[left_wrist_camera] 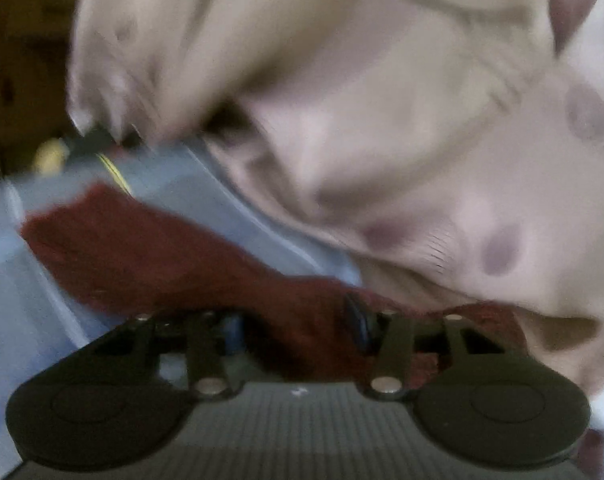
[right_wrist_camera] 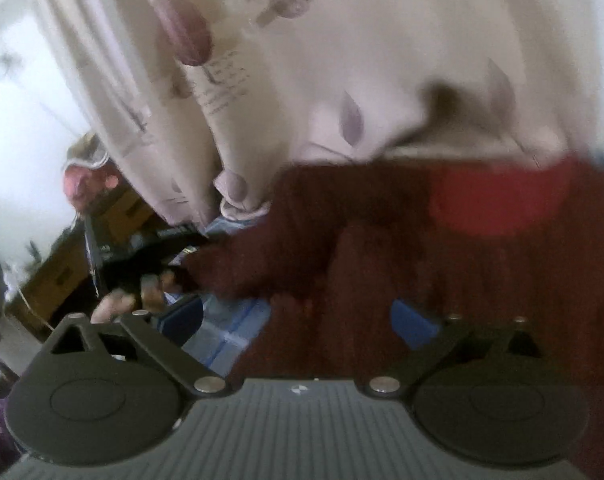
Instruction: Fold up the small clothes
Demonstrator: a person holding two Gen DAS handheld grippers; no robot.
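The left gripper (left_wrist_camera: 298, 332) is seen partly closed around dark red cloth (left_wrist_camera: 142, 248). Only the right view shows the right gripper (right_wrist_camera: 298, 320) spread wide and a hand (right_wrist_camera: 122, 296).

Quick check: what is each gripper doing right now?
Left gripper: closed on the dark red garment.
Right gripper: open, holding nothing; the garment lies between its jaws.

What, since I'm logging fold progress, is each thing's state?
Dark red knitted garment: crumpled, not yet folded.
Pale pink leaf-printed cloth: draped, creased.
Left gripper: partly closed around the garment; grip unclear.
Right gripper: wide open, garment beneath.
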